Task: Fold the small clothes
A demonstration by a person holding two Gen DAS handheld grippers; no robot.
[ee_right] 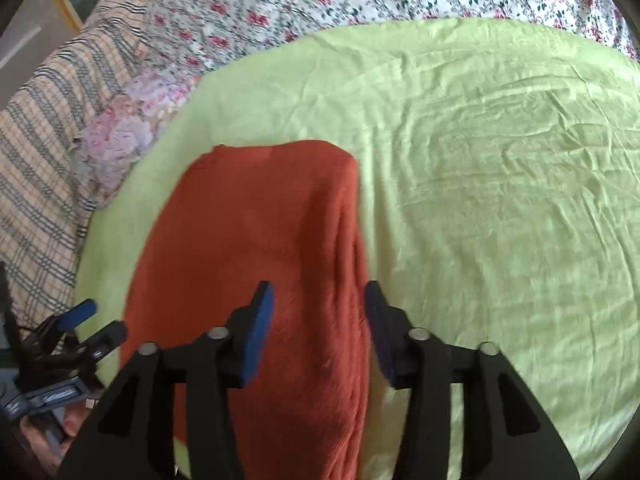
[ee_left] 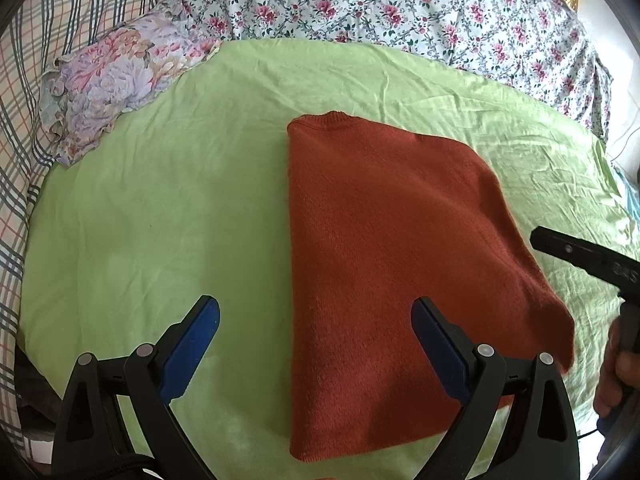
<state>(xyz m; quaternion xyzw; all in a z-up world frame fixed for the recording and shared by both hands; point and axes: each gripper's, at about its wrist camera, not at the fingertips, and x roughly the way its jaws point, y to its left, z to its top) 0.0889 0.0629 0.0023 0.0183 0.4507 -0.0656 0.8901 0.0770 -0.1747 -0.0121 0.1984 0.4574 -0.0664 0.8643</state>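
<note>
1. Rust-orange sweater (ee_left: 384, 248) lies flat on the green sheet (ee_left: 160, 220) spread over the bed, already folded lengthwise into a narrow panel, collar at the far end.
2. Left tongs (ee_left: 316, 344) gape wide, nothing between the pads. They hover over the sweater's near left edge; right-hand pad sits above the knit, left-hand pad above bare sheet. Reads as straddling the fold line, ready to pinch or just clear of it.
3. Right tongs (ee_right: 320, 332) stand about half open over the sweater's right folded edge, with cloth visible between the pads but no squeeze on it that I can see. Looks like a release, not a grip.
4. Judgement: side folds look done and the remaining step is probably the near-to-far fold, so both tongs sit near the hem.
5. Flowered pillow (ee_left: 108, 80) and plaid blanket (ee_left: 24, 128) sit well apart, out of the way.
</note>
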